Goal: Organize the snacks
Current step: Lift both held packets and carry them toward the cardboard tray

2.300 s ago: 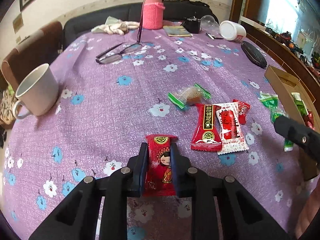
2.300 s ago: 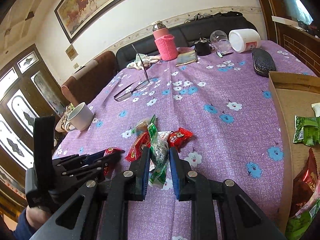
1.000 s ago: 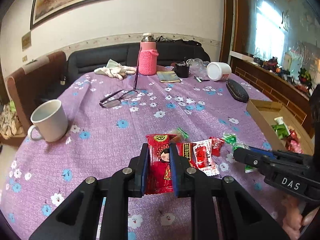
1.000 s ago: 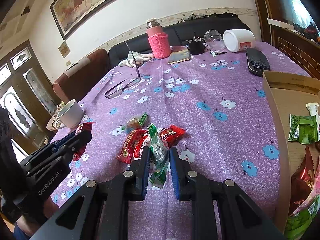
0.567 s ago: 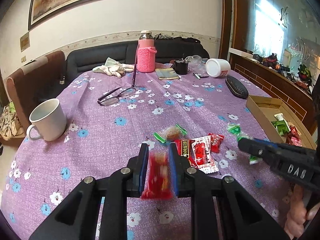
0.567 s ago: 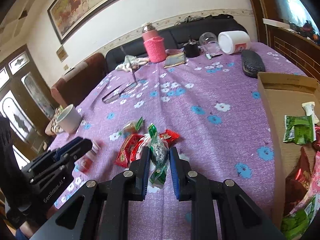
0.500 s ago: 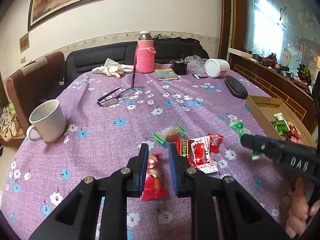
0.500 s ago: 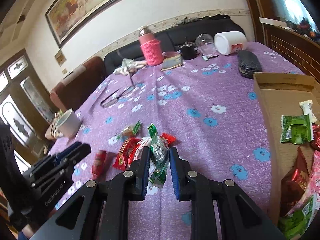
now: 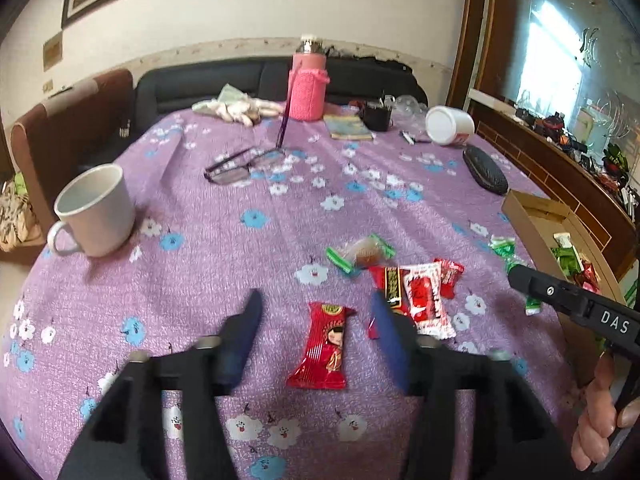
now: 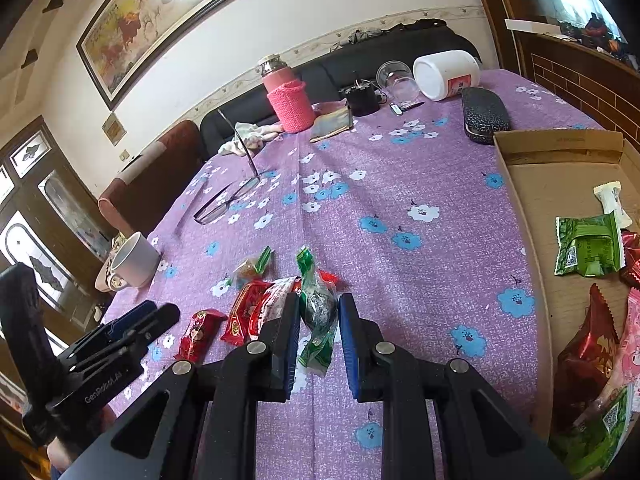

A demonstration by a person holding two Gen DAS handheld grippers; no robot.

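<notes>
Red doll-print snack packet (image 9: pixel 323 350) lies flat on the tabletop (image 9: pixel 240 248), between the fingers of my left hand-held gripper (image 9: pixel 316 340), touching neither pad. Jaws are opening, wide gap, nothing gripped. Same packet in the right wrist view (image 10: pixel 199 334), just ahead of the left tool's tips.

My right hand-held gripper (image 10: pixel 319 334) is clamped narrow on a green-wrapped candy (image 10: pixel 318 312), wrapper ends sticking out above and below the pads. In the left wrist view it comes in from 3 o'clock, green wrapper (image 9: pixel 505 251) showing at its tip.

Loose pile on the tabletop at 1 o'clock from the doll packet: dark-red packet (image 9: pixel 390 284), white-and-red packet (image 9: pixel 424 304) overlapping it, small red candy (image 9: pixel 450 276) touching that. Clear candy with green twist ends (image 9: pixel 360 254) just beyond, at 12 o'clock.

Cardboard box (image 10: pixel 560 152) at 3 o'clock, at the tabletop edge, holds a green packet (image 10: pixel 588 250), a white stick packet (image 10: pixel 611 200) and more red, pink and green wrappers at its near end.

Further out: white mug (image 9: pixel 94 212) at 10 o'clock, glasses (image 9: pixel 240 166) at 11, pink-sleeved flask (image 9: pixel 307 82) at 12, black glasses case (image 9: pixel 485 168) at 2. My hand (image 9: pixel 600 412) on the right tool's grip at 4 o'clock.
</notes>
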